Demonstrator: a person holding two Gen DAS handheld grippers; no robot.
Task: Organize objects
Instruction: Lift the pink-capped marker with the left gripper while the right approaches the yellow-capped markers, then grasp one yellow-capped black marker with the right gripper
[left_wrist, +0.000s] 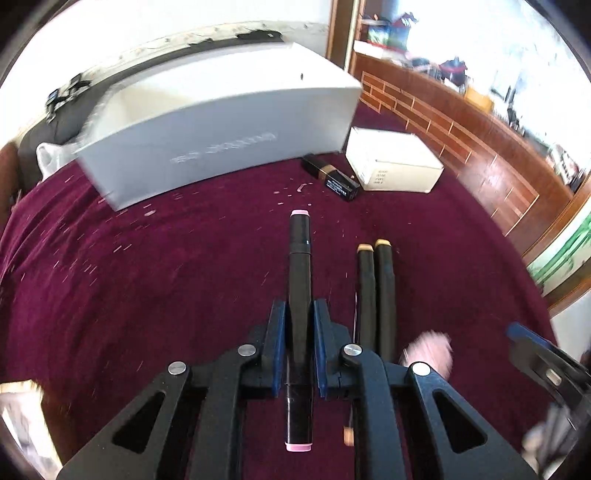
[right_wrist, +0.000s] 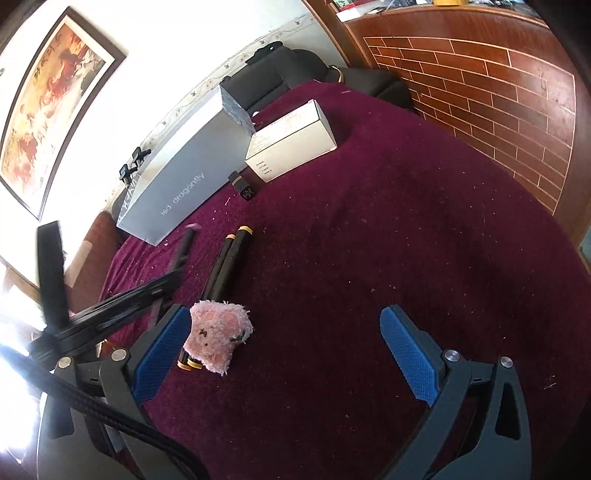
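My left gripper (left_wrist: 299, 310) is shut on a black marker with pink end caps (left_wrist: 300, 258), which points forward above the maroon cloth. Two black markers with yellow caps (left_wrist: 376, 291) lie side by side just right of it; they also show in the right wrist view (right_wrist: 223, 262). A pink plush toy (right_wrist: 218, 334) lies on their near ends, beside my right gripper's left finger. My right gripper (right_wrist: 291, 354) is open and empty above the cloth. The left gripper (right_wrist: 110, 306) appears blurred at the left of the right wrist view.
A long grey box (left_wrist: 221, 129) lies at the back of the maroon-covered table (right_wrist: 369, 240). A small white box (left_wrist: 395, 162) sits right of it, with a small black box (left_wrist: 330, 177) between them. A wood-panelled wall (right_wrist: 498, 92) stands to the right.
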